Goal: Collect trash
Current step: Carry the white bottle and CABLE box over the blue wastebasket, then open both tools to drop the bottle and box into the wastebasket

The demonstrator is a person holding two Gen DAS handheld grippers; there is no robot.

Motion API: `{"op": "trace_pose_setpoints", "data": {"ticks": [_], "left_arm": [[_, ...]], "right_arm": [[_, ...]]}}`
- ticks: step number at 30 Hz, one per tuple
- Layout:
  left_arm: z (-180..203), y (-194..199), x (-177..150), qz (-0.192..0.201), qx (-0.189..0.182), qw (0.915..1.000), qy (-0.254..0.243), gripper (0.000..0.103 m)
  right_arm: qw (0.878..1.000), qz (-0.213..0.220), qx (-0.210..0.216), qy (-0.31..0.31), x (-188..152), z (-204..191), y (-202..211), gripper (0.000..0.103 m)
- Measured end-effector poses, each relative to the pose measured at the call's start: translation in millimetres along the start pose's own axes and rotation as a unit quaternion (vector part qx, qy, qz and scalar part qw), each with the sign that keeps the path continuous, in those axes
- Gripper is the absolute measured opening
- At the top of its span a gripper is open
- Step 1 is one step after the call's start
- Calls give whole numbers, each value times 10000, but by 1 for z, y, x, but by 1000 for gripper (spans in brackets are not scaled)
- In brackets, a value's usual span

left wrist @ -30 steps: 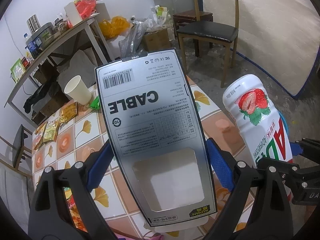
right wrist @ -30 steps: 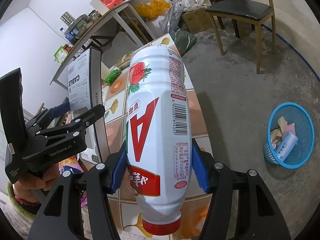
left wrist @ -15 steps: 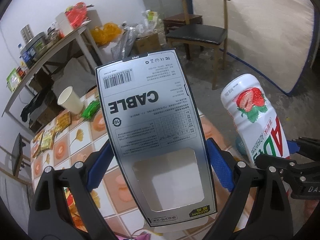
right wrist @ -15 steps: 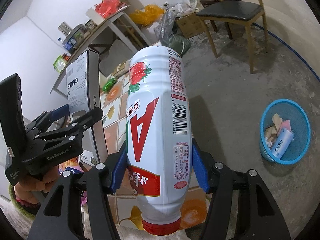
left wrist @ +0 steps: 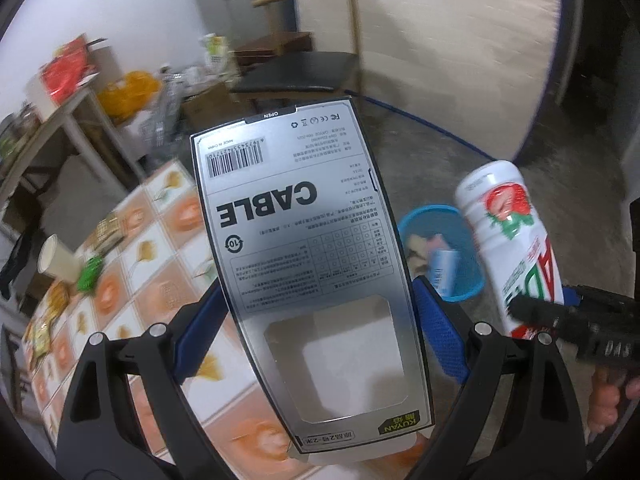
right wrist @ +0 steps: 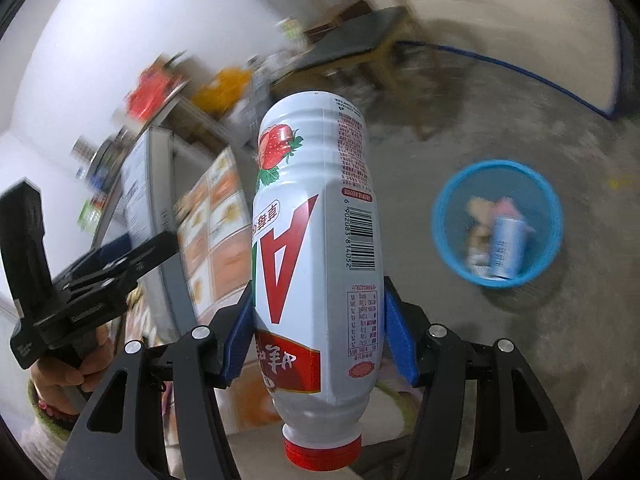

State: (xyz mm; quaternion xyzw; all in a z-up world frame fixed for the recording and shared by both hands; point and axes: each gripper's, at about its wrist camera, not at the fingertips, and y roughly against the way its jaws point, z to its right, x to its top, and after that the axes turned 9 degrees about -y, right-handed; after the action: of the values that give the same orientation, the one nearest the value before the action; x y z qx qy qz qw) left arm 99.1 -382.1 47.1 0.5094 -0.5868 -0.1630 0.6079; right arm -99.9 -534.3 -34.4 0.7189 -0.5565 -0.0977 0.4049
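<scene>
Left wrist view
- Left gripper (left wrist: 320, 312): we see its jaws clamped on the cable box (left wrist: 312, 264), blue pads pressing both long edges.
- Cable box: held flat-face to the camera, printed side up, the word CABLE upside down, a cut-out window near the lower end.
- Worktop (left wrist: 160, 248): tiled in an orange-and-white pattern, below and to the left of the box.
- Paper cup (left wrist: 60, 260): lying on the worktop at the left, with a green wrapper (left wrist: 90, 274) just beside it.
- Basket (left wrist: 440, 252): blue, on the floor, seen between the box and the bottle (left wrist: 516, 240); we see scraps inside it.
- Right gripper (left wrist: 576, 320): at the right edge, carrying the bottle; a hand (left wrist: 608, 396) grips its handle.
- Chair (left wrist: 304, 60): beyond the worktop, near the wall.

Right wrist view
- Right gripper (right wrist: 320, 332): we see its jaws clamped on the bottle (right wrist: 316, 240), one blue pad on each side of the lower body.
- Bottle: white, strawberry print, held inverted with the red cap (right wrist: 322, 452) nearest the camera.
- Basket (right wrist: 498, 224): on the concrete floor to the right of the bottle, well apart from it; it holds a pale can and paper scraps.
- Left gripper (right wrist: 120, 264): at the left, holding the cable box (right wrist: 148, 208) edge-on.
- Background: blurred.
</scene>
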Motion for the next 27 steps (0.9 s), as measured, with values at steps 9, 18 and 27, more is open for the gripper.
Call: {"op": "trace_pose_setpoints", "data": {"ticks": [9,18,27], "left_arm": [[82,-49,41,-345,-783,9950,-514,87],[127,-130,88,-990,-1568,9816,-451,87],[132,-242,121,-1742,-2188,9584,564,91]], "right_arm": [[9923,399,-328,-1124,12,108,38,58],[9861,202,-331,-1613,31,155,5,58],[9794,247,-578,-1918,97,201,-76,81]]}}
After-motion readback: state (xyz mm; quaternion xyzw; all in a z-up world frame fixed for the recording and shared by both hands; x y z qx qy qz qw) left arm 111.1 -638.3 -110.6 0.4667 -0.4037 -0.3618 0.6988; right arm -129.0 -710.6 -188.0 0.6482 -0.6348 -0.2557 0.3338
